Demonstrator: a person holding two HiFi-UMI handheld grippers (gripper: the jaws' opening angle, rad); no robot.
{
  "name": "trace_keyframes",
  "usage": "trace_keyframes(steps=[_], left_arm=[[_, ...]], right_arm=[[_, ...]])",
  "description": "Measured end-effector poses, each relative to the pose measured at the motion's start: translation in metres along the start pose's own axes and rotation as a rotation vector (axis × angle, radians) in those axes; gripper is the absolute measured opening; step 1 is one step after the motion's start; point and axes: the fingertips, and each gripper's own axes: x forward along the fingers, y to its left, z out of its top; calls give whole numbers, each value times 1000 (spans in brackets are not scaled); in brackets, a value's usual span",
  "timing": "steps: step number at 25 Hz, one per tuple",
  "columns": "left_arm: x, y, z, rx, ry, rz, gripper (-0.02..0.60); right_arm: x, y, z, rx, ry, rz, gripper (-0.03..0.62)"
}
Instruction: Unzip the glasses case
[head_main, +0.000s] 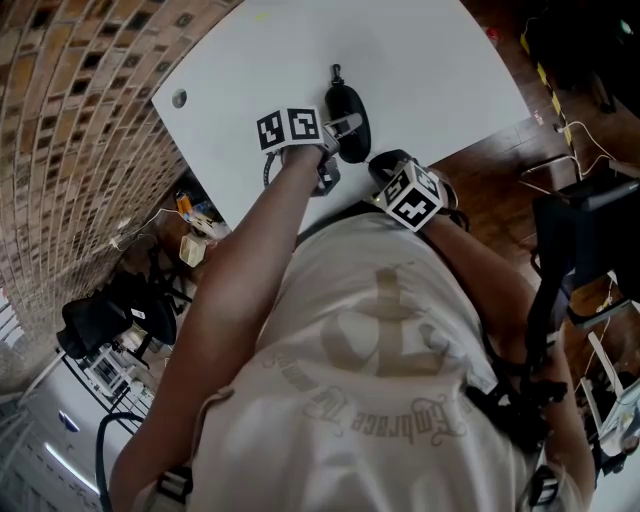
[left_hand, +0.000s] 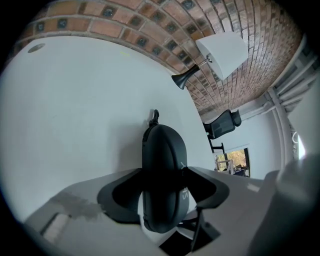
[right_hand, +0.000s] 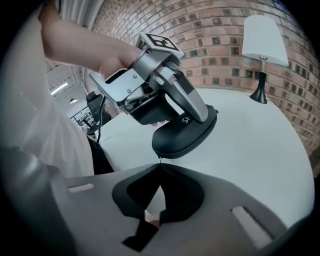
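Left gripper (left_hand: 164, 189) grips case (left_hand: 164, 147), "St" legible

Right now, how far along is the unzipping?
Done: the left tongs clamp the glasses case by its sides. In hand: the right tongs are closed on the zipper pull at its near end. Left: all the unzipping; the case looks fully shut.

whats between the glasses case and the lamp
Only bare white table: nothing lies between the glasses case and the lamp, clearest in the right gripper view.
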Motion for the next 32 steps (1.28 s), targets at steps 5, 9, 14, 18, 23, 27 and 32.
trace_keyframes(steps=[5, 9, 14, 18, 23, 27, 32], left_arm=[[1, 0, -1, 16, 27, -6, 296], [1, 0, -3, 28, 40, -6, 296], [2, -2, -10, 72, 87, -7, 296], [0, -2, -16, 102, 117, -6, 296], [-1, -4, -27, 188, 190, -3, 296], [-2, -4, -37, 241, 245, 0, 296], [-6, -2, -46, 294, 307, -2, 296]], right_arm=[[-6, -10, -1, 7, -9, -18, 8], [-6, -12, -1, -2, -13, -11, 8], [-8, -13, -3, -3, -16, -3, 8], [-8, -10, -4, -16, -15, 12, 8], [-9, -12, -4, -15, -13, 19, 8], [-9, -11, -5, -23, -12, 26, 8], [-8, -9, -4, -34, -11, 35, 8]])
